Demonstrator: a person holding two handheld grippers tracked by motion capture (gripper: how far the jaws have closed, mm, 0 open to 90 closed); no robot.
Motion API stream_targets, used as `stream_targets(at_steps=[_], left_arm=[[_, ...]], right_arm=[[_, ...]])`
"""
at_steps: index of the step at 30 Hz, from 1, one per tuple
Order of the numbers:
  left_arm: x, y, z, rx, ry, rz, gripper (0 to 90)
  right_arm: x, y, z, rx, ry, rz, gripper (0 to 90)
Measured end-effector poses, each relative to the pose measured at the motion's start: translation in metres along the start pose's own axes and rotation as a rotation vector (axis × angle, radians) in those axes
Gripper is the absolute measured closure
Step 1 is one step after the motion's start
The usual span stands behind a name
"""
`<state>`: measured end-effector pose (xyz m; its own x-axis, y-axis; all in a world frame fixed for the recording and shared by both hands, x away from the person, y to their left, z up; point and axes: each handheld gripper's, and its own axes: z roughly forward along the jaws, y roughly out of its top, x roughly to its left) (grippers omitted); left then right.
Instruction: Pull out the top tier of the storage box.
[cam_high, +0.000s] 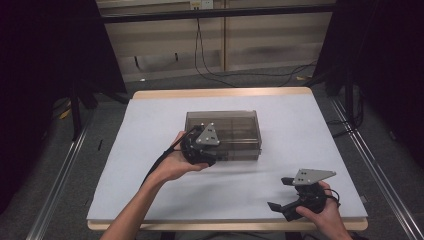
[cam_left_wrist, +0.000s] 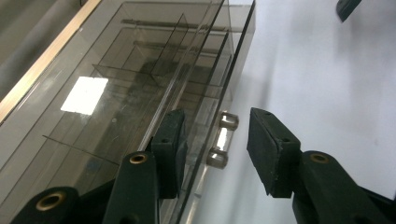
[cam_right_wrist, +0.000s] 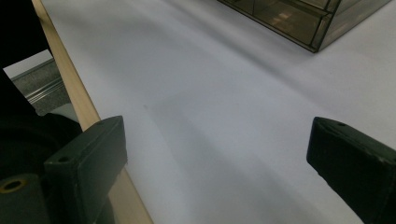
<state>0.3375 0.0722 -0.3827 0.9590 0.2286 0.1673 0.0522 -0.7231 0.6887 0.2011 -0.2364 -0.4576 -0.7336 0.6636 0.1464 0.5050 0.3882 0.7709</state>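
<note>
Smoky clear drawer box (cam_high: 235, 131) sitting mid-table on the white mat (cam_high: 150, 150). Left gripper (cam_left_wrist: 215, 140) open, jaws straddling the little clear drawer handle (cam_left_wrist: 223, 140), probably lining up for a pull. Handle visible up close here, hidden under the hand from above. Right gripper (cam_high: 295, 197) idling wide open near the front edge.

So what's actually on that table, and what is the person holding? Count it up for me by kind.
Smoky clear plastic drawer box: 1
Hand-held gripper: 2, the left hand-held gripper at the box's small clear handle, the right hand-held gripper near the table's front edge
White table cover: 1
Total: 4
</note>
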Motion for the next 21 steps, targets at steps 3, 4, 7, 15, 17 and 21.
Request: stream_targets(at_steps=[3,4,7,15,17,21], left_arm=[[0.004,-0.002,0.003,0.016,-0.012,0.004,56.9],[0.005,-0.002,0.003,0.024,-0.010,0.008,56.9],[0.007,-0.004,0.005,0.048,-0.016,0.013,56.8],[0.008,-0.002,0.012,0.086,-0.032,0.028,59.4],[0.009,-0.002,0.013,0.097,-0.042,0.025,59.1],[0.009,-0.003,0.015,0.097,-0.042,0.025,59.8]], right_arm=[[0.000,0.000,0.000,0.002,0.003,0.000,5.0],[-0.001,0.000,0.000,0.004,0.005,-0.002,5.0],[0.000,0.000,0.001,0.005,0.006,-0.004,4.9],[0.000,0.000,0.002,0.004,0.007,-0.003,4.9],[-0.001,0.000,0.001,0.003,0.006,-0.004,4.9],[-0.001,0.000,0.001,0.002,0.008,-0.003,4.9]])
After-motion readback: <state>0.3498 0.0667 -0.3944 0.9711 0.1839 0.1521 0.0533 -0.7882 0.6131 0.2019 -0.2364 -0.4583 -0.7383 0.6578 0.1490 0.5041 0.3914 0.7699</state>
